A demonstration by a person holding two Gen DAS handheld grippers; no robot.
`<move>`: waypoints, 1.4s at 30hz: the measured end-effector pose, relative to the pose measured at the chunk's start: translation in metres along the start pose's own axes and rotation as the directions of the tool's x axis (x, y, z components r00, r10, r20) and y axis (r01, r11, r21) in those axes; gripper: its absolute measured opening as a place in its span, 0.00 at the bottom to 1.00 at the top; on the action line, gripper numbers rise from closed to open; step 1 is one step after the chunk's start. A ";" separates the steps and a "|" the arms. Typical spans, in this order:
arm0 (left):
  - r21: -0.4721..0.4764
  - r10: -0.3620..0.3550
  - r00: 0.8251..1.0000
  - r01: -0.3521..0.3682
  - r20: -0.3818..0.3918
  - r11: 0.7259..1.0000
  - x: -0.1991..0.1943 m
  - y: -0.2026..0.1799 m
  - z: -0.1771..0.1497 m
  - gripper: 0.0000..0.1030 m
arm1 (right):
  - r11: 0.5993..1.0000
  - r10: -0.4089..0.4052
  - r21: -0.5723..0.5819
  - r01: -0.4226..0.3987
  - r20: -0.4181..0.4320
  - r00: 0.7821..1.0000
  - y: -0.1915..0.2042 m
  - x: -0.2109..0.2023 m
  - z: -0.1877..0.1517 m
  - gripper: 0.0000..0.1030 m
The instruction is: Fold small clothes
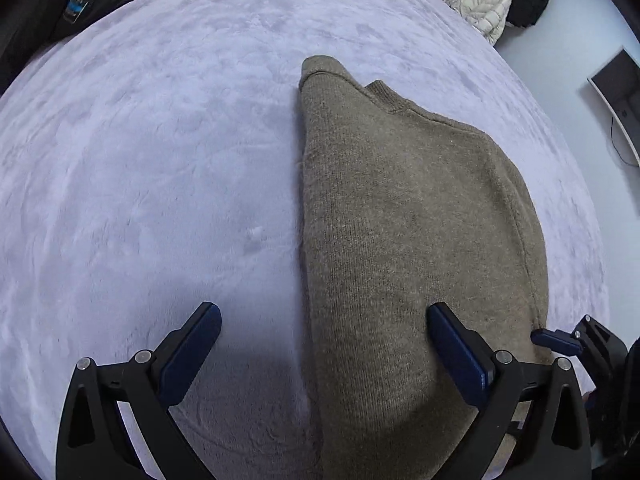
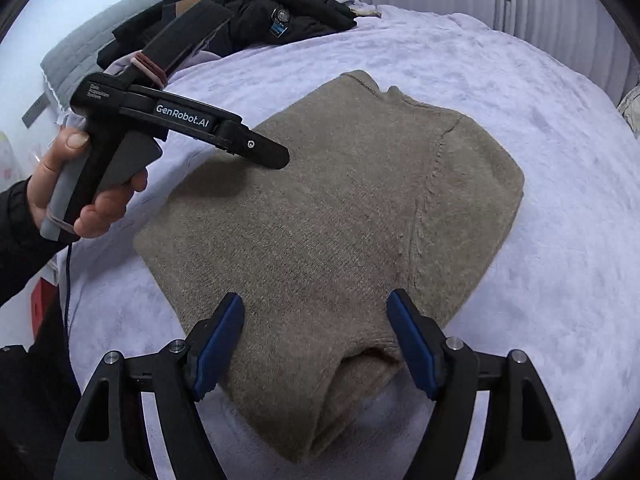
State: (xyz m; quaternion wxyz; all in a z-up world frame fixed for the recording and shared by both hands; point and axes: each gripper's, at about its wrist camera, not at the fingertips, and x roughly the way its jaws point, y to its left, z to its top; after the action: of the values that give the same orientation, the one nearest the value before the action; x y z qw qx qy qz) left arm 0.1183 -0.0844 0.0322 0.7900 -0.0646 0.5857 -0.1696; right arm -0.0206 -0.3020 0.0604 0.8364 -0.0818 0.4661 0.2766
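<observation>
On the lavender blanket (image 1: 152,152) lies the brown knitted sweater (image 2: 332,216), already folded lengthwise into a long slab, its ribbed collar (image 1: 320,70) at the far end and its hem nearest us; from the left wrist view its straight folded edge runs down the middle of the picture; from the right wrist view a sleeve seam shows along its right side, and a folded layer gapes a little at the near end. We hold our left gripper (image 1: 324,340) above the near end of the sweater, jaws spread wide, one finger over the knit and the other over bare blanket, nothing grasped; our right gripper (image 2: 316,340) hangs over the hem, jaws likewise spread apart and gripping nothing. Our left hand (image 2: 80,188) wraps the handle of its tool; beyond, a black jacket (image 2: 280,12) lies at the bed's far edge; a pale padded coat (image 1: 484,8) sits off the far corner.
</observation>
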 end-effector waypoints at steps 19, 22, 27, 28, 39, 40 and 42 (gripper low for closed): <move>0.050 0.206 0.976 -0.209 0.072 0.977 -0.032 -0.013 -0.015 1.00 | 0.937 -0.302 0.154 0.314 -0.097 0.948 -0.003 0.012 0.054 0.80; 0.067 0.203 0.974 -0.210 0.105 0.975 -0.041 -0.016 -0.045 1.00 | 0.929 -0.312 0.181 0.322 -0.084 0.946 0.001 0.000 0.032 0.80; 0.085 0.213 0.969 -0.225 0.127 0.971 -0.036 -0.021 -0.074 1.00 | 0.923 -0.316 0.200 0.329 -0.096 0.944 0.015 0.005 -0.005 0.80; 0.088 0.208 0.971 -0.219 0.120 0.972 -0.034 -0.021 -0.079 1.00 | 0.920 -0.316 0.217 0.327 -0.085 0.945 0.018 0.004 -0.014 0.80; 0.112 0.201 0.966 -0.220 0.162 0.969 -0.052 -0.023 -0.099 1.00 | 0.887 -0.290 0.361 0.288 -0.048 0.956 0.016 -0.038 -0.035 0.80; 0.122 0.209 0.960 -0.234 0.187 0.965 -0.055 -0.027 -0.098 1.00 | 0.886 -0.312 0.354 0.300 -0.023 0.950 0.019 -0.044 -0.031 0.80; 0.137 0.219 0.953 -0.251 0.209 0.958 -0.056 -0.032 -0.095 1.00 | 0.886 -0.345 0.339 0.317 0.026 0.938 0.024 -0.050 -0.016 0.80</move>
State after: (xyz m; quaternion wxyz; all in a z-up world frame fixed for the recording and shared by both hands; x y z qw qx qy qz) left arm 0.0077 -0.0856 0.0633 0.8599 0.0539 0.4946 -0.1140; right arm -0.0661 -0.3080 0.0956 0.8921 -0.0072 0.4488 0.0510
